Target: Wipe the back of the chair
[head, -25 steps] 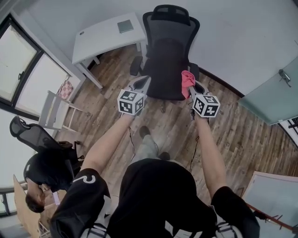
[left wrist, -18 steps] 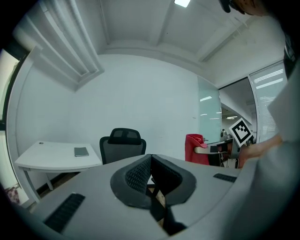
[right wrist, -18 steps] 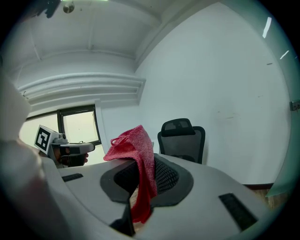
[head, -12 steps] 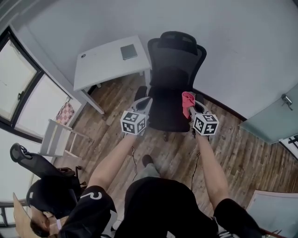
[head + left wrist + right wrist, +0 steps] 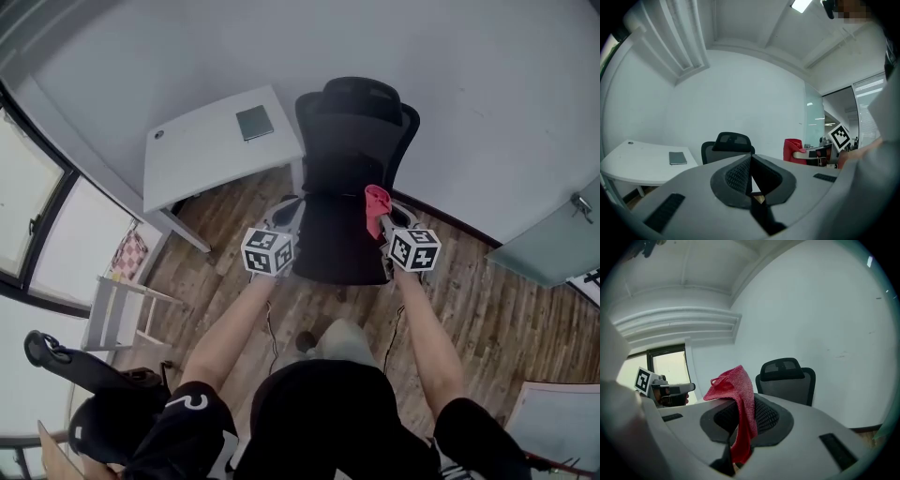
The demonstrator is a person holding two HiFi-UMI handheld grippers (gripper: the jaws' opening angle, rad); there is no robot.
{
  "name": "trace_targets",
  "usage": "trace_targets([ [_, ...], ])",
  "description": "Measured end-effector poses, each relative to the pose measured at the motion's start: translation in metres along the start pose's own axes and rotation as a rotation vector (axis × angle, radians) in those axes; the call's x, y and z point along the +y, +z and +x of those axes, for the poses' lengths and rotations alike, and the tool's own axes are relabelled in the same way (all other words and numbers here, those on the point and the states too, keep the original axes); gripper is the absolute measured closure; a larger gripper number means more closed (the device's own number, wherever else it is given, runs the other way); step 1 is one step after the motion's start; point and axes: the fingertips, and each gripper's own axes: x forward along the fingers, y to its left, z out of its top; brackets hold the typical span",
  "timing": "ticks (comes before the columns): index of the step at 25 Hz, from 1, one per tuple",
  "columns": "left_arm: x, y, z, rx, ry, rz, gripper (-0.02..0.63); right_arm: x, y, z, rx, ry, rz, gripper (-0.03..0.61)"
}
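The black chair stands at 12 o'clock, its base hidden under the seat and its rear face turned to the wall. The right gripper, at the seat's 3 o'clock side, pinches a red cloth. The left gripper, at 9 o'clock, has its jaws pressed together, empty.

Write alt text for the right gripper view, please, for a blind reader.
The right gripper has its jaws shut on a red cloth that sticks up above them. Beyond stands a black office chair against a white wall.
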Motion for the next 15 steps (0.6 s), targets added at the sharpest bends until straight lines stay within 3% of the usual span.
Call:
trace_targets([
  [7, 0.032, 0.012, 0.045, 0.004, -0.026, 0.001, 0.588, -0.017, 0.017, 0.052, -0.008, -0.011, 0.042, 0.505],
  [15, 0.093, 0.028, 0.119, 0.018, -0.056, 0.008, 0.589, -0.051, 0.045, 0.153, -0.017, -0.019, 0.069, 0.505],
])
